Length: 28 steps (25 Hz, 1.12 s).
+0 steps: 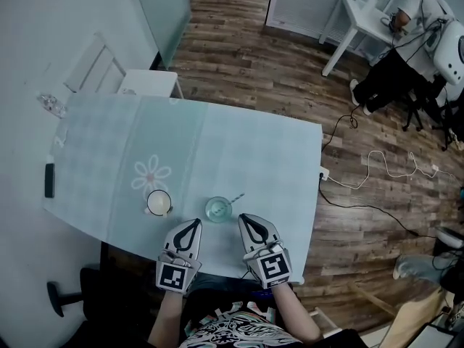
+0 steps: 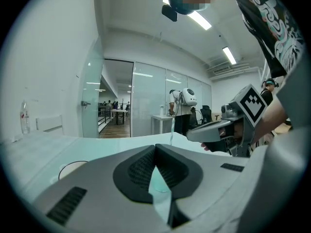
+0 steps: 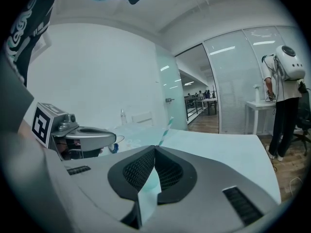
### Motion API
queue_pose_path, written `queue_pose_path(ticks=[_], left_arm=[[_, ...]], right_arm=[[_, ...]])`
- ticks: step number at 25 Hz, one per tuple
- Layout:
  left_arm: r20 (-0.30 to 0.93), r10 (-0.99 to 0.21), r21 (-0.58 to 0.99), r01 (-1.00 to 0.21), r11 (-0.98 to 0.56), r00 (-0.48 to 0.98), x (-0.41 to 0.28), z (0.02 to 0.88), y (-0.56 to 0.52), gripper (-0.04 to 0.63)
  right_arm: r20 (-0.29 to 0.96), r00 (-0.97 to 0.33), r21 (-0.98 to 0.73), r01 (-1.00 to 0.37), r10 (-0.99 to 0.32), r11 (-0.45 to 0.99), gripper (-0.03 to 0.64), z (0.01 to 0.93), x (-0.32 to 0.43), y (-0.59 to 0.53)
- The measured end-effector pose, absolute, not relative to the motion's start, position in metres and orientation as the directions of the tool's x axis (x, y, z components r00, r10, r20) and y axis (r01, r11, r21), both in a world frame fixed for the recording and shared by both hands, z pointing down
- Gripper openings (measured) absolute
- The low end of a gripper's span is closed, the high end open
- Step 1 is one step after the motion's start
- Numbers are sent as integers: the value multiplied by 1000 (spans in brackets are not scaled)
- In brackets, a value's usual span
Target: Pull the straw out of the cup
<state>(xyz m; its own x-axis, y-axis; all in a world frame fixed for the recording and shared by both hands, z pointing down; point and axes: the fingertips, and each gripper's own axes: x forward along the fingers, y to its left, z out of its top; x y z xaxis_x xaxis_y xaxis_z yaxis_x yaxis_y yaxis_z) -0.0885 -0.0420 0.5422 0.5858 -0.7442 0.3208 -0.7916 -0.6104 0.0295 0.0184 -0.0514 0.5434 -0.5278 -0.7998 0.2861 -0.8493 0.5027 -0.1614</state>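
Note:
A clear glass cup (image 1: 217, 209) stands near the table's front edge, and a striped straw (image 1: 236, 197) leans out of it to the right. Just in front of it, my left gripper (image 1: 193, 223) is at the cup's left and my right gripper (image 1: 244, 217) at its right. Both are shut and hold nothing. In the left gripper view the straw (image 2: 171, 135) rises just beyond the closed tips (image 2: 155, 147), with the right gripper (image 2: 221, 128) alongside. In the right gripper view the straw (image 3: 165, 128) slants up past the closed tips (image 3: 155, 148), and a little of the cup (image 3: 147, 184) shows low between the jaws.
A white mug (image 1: 158, 202) stands left of the glass cup. A dark phone-like object (image 1: 49, 180) and a plastic bottle (image 1: 49, 106) lie at the table's left side. A white chair (image 1: 109, 75) is behind the table (image 1: 254, 151). A person (image 1: 406, 27) works at a desk far right; cables (image 1: 377, 167) cross the floor.

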Motion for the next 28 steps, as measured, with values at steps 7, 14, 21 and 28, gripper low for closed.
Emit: queue_pose_path(ticks=[7,14,21,28], left_arm=[[346,-729,19,-781,-624,591,-79,553,-43,18],[366,-717,33,-779,-626,593,-72,564,-47,15],[383,-707,49,-778,-627,594,-66,576,-52,15],[409,-684,33,-758,-651,605,-66,575,-53,15]], right_arm=[[295,-542,-182,-840,-787,511,36,550,16,-61],[303,-561,-213,-828,-770,519,54,555,17,-65],[294,-596,-302,-799,-747,519,54,559,12,-73],[282,-623,-327,-778,-730,537,55,559,5,-83]])
